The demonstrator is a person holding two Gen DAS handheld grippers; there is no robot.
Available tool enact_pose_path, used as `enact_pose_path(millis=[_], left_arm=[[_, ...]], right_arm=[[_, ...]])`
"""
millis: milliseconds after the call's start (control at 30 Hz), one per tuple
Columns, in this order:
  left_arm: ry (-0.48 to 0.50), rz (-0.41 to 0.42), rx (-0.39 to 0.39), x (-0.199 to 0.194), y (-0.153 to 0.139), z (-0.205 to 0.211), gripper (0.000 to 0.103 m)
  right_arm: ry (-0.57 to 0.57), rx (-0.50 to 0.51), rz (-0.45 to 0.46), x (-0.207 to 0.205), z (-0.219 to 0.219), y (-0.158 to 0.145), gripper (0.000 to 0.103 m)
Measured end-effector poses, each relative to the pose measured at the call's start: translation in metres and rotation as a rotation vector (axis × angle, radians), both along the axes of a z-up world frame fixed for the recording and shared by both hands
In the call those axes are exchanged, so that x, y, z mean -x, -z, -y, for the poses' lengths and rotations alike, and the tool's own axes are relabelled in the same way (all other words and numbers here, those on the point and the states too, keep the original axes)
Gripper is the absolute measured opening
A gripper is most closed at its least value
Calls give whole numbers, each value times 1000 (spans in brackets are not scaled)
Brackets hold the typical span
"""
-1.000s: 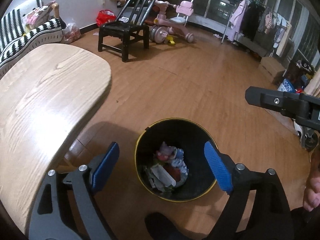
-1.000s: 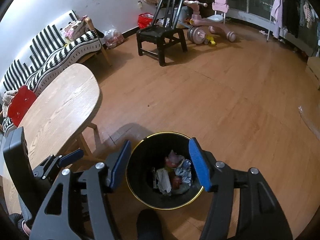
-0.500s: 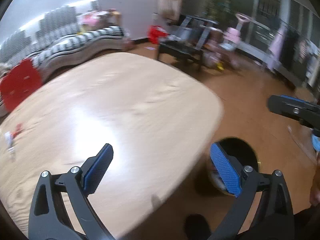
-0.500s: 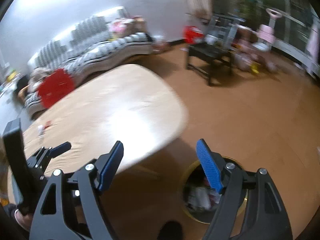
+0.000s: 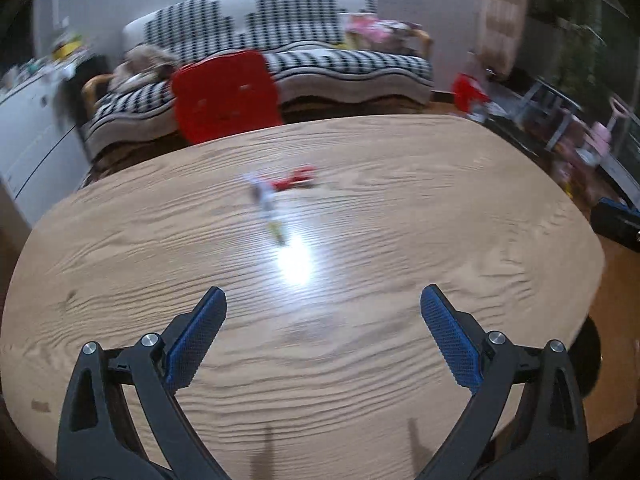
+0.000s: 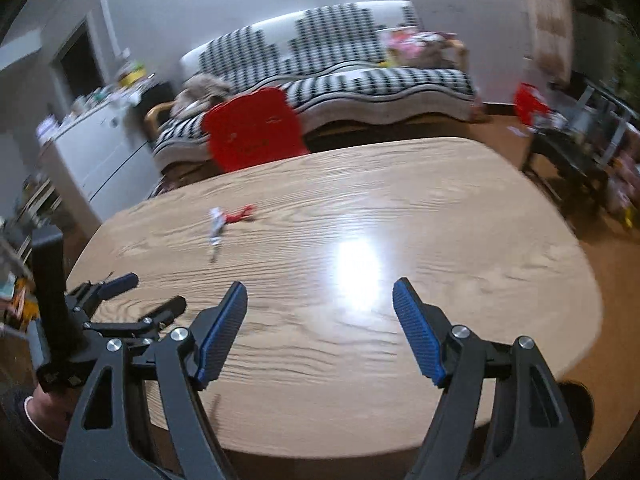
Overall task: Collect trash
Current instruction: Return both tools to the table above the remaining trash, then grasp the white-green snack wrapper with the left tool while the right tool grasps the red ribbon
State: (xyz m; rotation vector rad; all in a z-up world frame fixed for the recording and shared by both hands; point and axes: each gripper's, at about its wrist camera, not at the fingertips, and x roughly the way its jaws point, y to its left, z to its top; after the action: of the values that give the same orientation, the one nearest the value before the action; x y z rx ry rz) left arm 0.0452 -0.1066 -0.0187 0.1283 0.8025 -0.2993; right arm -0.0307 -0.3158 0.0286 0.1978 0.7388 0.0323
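Observation:
A red wrapper [image 5: 294, 179] and a blurred white wrapper [image 5: 264, 196] lie together on the far middle of the oval wooden table [image 5: 420, 208]. My left gripper [image 5: 322, 296] hangs open over the table's near half, well short of them, with nothing between its blue pads. In the right wrist view the same red wrapper [image 6: 240, 214] and white wrapper [image 6: 216, 224] lie far left on the table [image 6: 420, 220]. My right gripper [image 6: 320, 286] is open and empty above the near part, with the left gripper [image 6: 148, 294] to its left.
A red chair [image 5: 226, 96] stands behind the table, with a black-and-white sofa [image 5: 320, 40] beyond it. A white cabinet [image 6: 100, 160] is at the left and a black chair [image 6: 568, 156] at the right. A dark round shape [image 5: 588, 360] shows past the table's right edge.
Both views have swung from the black bin on the floor up and over to the tabletop. Both grippers' jaws stand wider than a second ago. The wrappers have come into view.

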Motion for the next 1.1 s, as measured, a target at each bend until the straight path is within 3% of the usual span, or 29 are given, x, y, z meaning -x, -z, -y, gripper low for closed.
enact_pose_path(millis=[167,300,500,900,1100], left_arm=[[-71,-1,11,-8,2,-46,95],[-91,-9,22,-11,4,-56,95],[-76,-31,40,-28,10,-39,95],[-160,-111,44,-126,61,-10,94],[-154,-120,31,-146,71,-5,69]], right_arm=[[-69,8,-9,-34,-40,8,73],[-90,-4,-23,-51,-56,15,73],[-99,-4,-41,-75,-56,25,73],[-30,-17,-115,-140,-19,66,73],[-53,-32,-130,-174,-24,83,73]])
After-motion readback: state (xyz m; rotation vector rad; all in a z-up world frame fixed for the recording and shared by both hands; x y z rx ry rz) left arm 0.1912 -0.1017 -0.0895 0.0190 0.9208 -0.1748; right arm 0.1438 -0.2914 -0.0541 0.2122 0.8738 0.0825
